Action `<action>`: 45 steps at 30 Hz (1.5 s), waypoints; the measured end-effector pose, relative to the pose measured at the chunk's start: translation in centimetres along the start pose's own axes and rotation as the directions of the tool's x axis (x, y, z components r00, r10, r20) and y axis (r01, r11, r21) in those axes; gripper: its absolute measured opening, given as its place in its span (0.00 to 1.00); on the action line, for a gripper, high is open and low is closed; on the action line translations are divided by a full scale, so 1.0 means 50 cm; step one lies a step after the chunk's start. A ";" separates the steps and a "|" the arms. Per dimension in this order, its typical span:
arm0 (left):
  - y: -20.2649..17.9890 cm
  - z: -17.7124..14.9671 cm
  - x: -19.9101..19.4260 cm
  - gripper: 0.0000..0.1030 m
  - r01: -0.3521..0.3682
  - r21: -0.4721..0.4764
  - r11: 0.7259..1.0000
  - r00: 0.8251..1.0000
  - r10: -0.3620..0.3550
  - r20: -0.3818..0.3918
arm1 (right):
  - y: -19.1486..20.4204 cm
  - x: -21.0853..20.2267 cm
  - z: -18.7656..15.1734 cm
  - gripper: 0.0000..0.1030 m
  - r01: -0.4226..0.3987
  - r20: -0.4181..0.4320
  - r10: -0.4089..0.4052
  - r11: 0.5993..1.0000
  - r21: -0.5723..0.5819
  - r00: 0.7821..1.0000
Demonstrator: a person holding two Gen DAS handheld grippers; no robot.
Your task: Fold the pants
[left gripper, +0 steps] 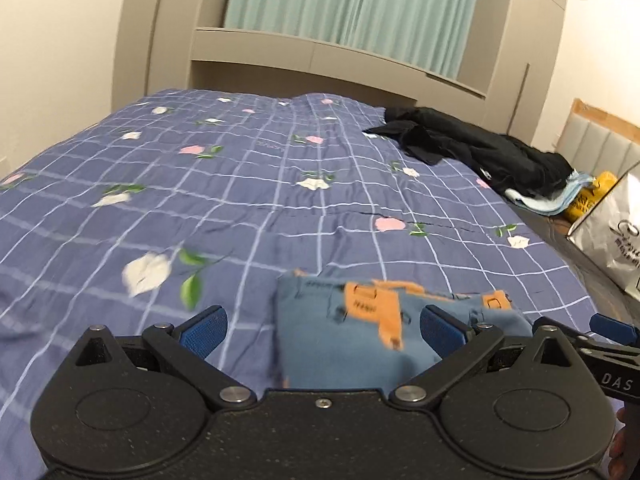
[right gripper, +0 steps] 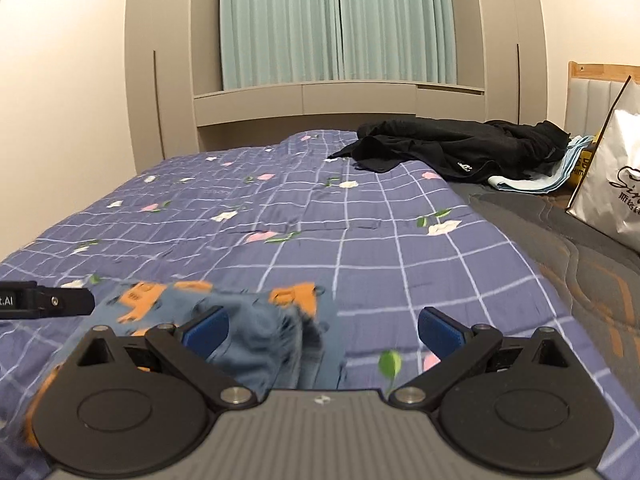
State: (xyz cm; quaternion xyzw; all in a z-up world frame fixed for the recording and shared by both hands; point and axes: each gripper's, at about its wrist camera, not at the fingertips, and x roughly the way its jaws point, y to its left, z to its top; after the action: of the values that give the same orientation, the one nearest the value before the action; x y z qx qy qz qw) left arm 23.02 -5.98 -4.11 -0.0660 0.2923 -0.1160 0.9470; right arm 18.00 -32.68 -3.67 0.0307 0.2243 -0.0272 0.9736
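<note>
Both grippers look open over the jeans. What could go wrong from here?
1. The folded blue denim pants with orange patches lie loose; neither the left gripper nor the right gripper grips them, so a careless pass could undo the fold.
2. The frayed, bunched cloth between the right fingers could snag on closing.
3. Both views are blurred, so where the fold's edges lie is hard to judge.

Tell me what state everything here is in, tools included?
Left tool: open, holding nothing.
Right tool: open, holding nothing.
Pants: bunched on the quilt, fold unclear.
Quilt: spread flat.
Black clothes: heaped, unfolded.
Curtains: drawn shut.
Bag: upright.
</note>
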 end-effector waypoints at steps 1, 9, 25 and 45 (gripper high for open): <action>-0.005 0.005 0.018 0.99 -0.001 0.010 1.000 1.000 0.001 -0.013 | -0.001 0.014 0.003 1.00 0.015 -0.012 -0.016 1.000 -0.005 1.000; -0.020 -0.006 0.110 0.99 -0.041 0.045 0.998 0.994 0.045 -0.102 | -0.028 0.100 -0.007 1.00 0.034 -0.113 -0.034 0.999 0.000 0.993; -0.001 -0.029 0.119 1.00 -0.022 -0.012 1.000 0.995 0.021 -0.094 | -0.064 0.124 -0.030 1.00 -0.023 -0.142 0.038 0.993 0.112 0.989; -0.033 -0.034 0.084 1.00 -0.107 0.063 0.992 0.991 0.112 -0.072 | -0.061 0.123 -0.033 1.00 -0.020 -0.136 0.035 0.993 0.112 0.990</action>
State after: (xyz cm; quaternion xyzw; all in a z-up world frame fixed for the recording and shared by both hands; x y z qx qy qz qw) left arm 25.12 -8.76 -7.44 -0.0176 0.3276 -0.0748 0.9417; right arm 22.60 -35.84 -7.98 0.0896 0.2888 -0.0239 0.9529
